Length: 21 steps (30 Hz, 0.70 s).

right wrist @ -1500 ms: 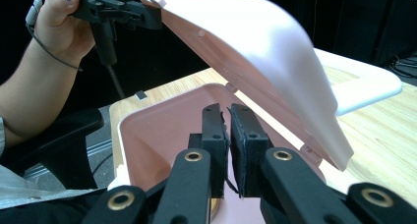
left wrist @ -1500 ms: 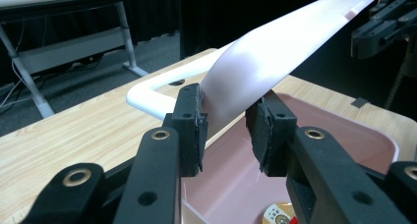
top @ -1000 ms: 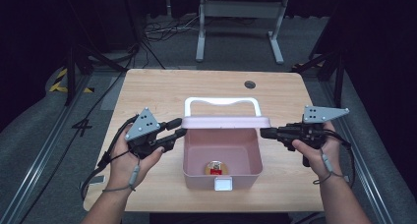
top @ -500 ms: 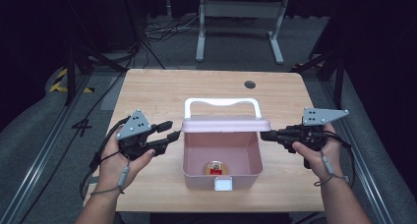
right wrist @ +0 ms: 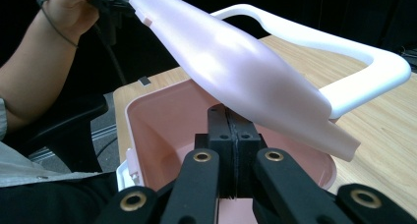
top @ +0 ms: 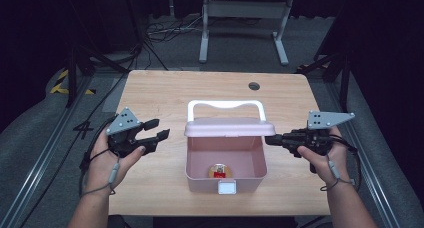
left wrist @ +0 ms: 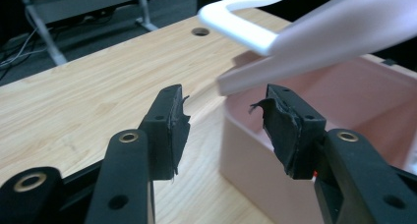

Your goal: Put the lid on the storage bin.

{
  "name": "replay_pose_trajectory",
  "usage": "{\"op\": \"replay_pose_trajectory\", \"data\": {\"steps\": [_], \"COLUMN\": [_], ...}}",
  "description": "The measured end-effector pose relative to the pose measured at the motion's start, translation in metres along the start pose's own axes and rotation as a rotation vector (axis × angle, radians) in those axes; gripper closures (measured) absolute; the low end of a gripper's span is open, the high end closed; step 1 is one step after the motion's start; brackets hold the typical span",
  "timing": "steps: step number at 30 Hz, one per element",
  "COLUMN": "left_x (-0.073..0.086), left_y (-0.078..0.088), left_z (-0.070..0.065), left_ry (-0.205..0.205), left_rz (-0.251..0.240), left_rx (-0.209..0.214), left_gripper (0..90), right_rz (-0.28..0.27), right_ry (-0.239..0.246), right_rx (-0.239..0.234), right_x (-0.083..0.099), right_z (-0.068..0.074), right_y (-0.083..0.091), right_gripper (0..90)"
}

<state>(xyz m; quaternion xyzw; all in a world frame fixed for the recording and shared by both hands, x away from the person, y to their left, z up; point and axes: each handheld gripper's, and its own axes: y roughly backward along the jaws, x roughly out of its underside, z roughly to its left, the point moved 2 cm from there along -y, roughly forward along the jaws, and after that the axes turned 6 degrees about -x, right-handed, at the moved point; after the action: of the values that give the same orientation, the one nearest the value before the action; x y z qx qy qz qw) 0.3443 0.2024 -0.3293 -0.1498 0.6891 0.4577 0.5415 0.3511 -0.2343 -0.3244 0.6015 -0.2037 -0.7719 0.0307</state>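
A pink box (top: 192,160) stands at the table's near middle, its pink lid (top: 230,128) raised partway and its white handle (top: 225,104) behind. A small red and gold item (top: 218,171) lies on the box floor. My left gripper (top: 162,128) is open, a little left of the box and apart from it. In the left gripper view its tips (left wrist: 223,111) frame the box's corner (left wrist: 255,155) under the lid (left wrist: 334,32). My right gripper (top: 267,139) is shut, its tips at the lid's right end. Those tips (right wrist: 230,113) sit just beneath the lid (right wrist: 236,62).
A white latch (top: 227,188) sits on the box's front wall. The wooden table (top: 165,93) has a round cable hole (top: 254,85) at the back right. A metal stand (top: 240,10) and cables lie on the floor beyond. The other hand (right wrist: 69,8) appears in the right gripper view.
My left gripper has drawn back to the left, away from the box's side. The lid has dropped slightly. The right gripper has hardly moved.
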Motion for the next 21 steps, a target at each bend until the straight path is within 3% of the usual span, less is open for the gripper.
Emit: {"op": "replay_pose_trajectory", "data": {"steps": [8,12,21], "left_x": [0.009,0.014,0.021], "left_y": [-0.016,-0.023,-0.034], "left_z": [0.024,0.031,0.041], "left_ry": [0.025,0.0,0.025], "left_rz": [0.013,0.036,0.058], "left_rx": [-0.075,-0.147,-0.159], "left_gripper": [45.7,45.4,45.2], "right_rz": [0.062,0.107,0.203], "right_ry": [-0.005,0.001,-0.006], "right_rx": [-0.007,-0.005,-0.005], "right_x": [0.003,0.004,0.007], "right_z": [0.005,0.009,0.016], "right_y": [0.001,0.001,-0.003], "right_gripper": [90.0,90.0,90.0]}}
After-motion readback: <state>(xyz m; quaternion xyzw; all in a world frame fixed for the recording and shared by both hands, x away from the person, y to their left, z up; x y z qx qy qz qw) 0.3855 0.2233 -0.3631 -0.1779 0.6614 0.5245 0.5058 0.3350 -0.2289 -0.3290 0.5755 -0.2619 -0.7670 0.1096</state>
